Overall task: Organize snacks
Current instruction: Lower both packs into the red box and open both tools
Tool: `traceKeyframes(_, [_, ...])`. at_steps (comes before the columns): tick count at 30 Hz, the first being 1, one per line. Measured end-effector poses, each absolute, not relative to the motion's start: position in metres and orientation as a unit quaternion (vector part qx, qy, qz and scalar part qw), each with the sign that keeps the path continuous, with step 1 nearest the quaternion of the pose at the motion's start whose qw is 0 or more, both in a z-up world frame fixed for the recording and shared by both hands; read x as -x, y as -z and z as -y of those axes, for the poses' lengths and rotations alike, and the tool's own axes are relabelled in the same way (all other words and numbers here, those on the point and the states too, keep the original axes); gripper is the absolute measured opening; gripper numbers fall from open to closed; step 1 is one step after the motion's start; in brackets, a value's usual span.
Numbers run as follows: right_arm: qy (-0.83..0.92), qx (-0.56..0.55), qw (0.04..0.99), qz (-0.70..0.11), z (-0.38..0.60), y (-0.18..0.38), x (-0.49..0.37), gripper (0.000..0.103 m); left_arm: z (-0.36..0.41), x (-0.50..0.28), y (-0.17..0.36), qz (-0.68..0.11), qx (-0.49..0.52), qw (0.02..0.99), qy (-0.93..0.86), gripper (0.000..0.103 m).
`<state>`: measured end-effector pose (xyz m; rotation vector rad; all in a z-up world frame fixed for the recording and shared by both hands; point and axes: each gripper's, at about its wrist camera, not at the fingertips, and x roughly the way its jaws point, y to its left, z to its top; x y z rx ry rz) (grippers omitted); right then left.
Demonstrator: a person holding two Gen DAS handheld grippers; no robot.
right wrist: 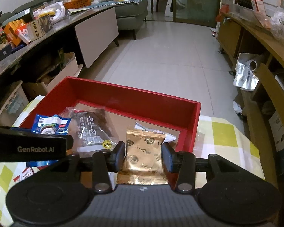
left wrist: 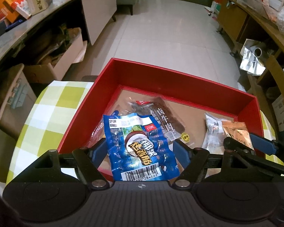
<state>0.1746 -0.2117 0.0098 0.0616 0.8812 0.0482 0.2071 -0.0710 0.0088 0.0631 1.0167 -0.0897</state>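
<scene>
- Over the near edge of the red box point(left wrist: 179, 79), your left claw point(left wrist: 140, 149) is clamped on a shiny blue packet point(left wrist: 140, 147). The packet is crinkly plastic with a barcode at its near end, and it hangs partly over the box floor.
- Your right claw point(right wrist: 143, 155) is clamped on a gold foil packet point(right wrist: 143, 157), flat and square with zigzag ends. It sits at the near right corner of the box.
- Inside the box, on its brown cardboard floor, lies a clear packet of dark meat point(left wrist: 166, 121) with big white writing. It is just behind the blue packet.
- A white packet point(left wrist: 212, 132) lies in the box beside the gold one. The left view shows its barcode. The right view shows only its jagged edge poking out behind the gold foil.
- The box has stiff, smooth red walls. It rests on your bench with a green and white check cloth point(left wrist: 53, 109).
- From the right view, the black left claw arm covers most of the blue packet.
- Small red and white things lie on the cloth at the lower left of the right view, too hidden to make out.
</scene>
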Motion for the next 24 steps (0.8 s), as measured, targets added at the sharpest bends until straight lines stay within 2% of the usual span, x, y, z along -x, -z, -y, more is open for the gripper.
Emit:
traceKeyframes(10, [-0.015, -0.029, 0.905, -0.423, 0.215, -0.012, -0.175, 0.061, 0.071, -0.204, -0.018, -0.471, -0.029, 0.881, 0.041, 0.095])
traceKeyframes(24, [-0.007, -0.016, 0.912, -0.410, 0.210, -0.035, -0.160, 0.065, 0.058, -0.184, -0.032, -0.467, -0.031, 0.883, 0.039, 0.096])
